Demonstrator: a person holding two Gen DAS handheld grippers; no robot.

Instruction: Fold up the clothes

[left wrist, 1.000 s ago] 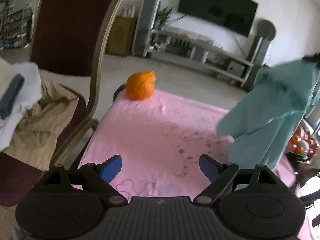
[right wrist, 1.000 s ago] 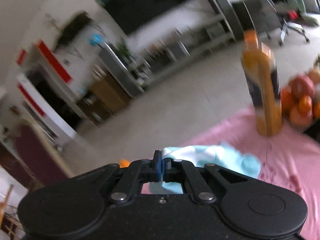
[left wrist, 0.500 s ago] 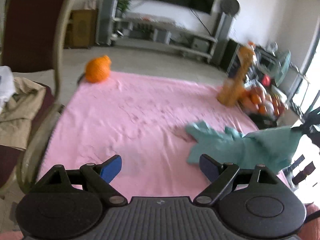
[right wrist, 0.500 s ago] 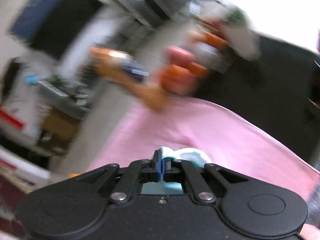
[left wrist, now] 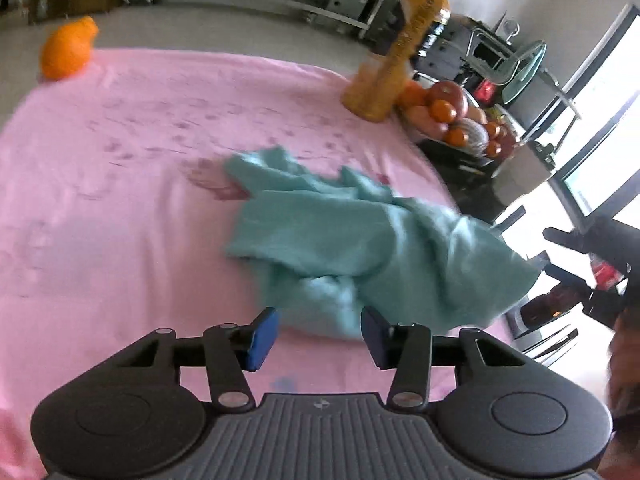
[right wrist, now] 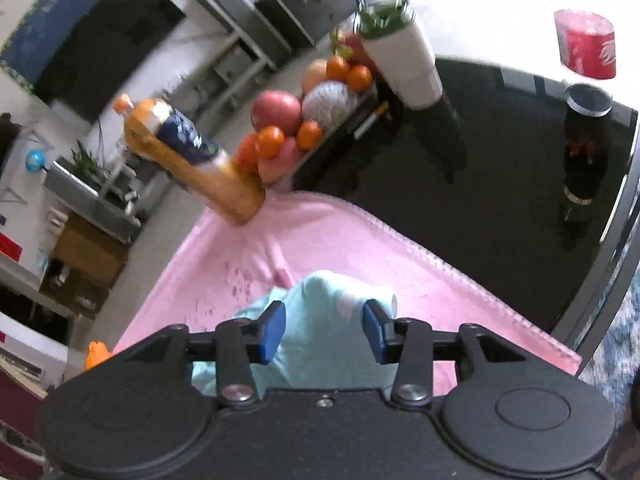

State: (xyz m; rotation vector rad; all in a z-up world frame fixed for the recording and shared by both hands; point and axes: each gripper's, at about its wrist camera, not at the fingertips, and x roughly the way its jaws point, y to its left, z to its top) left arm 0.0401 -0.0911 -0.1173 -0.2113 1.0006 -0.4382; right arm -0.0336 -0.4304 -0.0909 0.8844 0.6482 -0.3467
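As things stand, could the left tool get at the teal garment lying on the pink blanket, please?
Probably yes. The teal garment lies crumpled on the pink blanket directly ahead of the left tool, whose jaws have just been closing but stand apart with nothing between them. Nothing blocks the way; the orange bottle stands well beyond.

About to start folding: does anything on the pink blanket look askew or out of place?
The teal garment lies crumpled, its right edge drooping over the side of the pink blanket. A tall orange juice bottle stands on the blanket's far corner. Nothing looks spilled or damaged.
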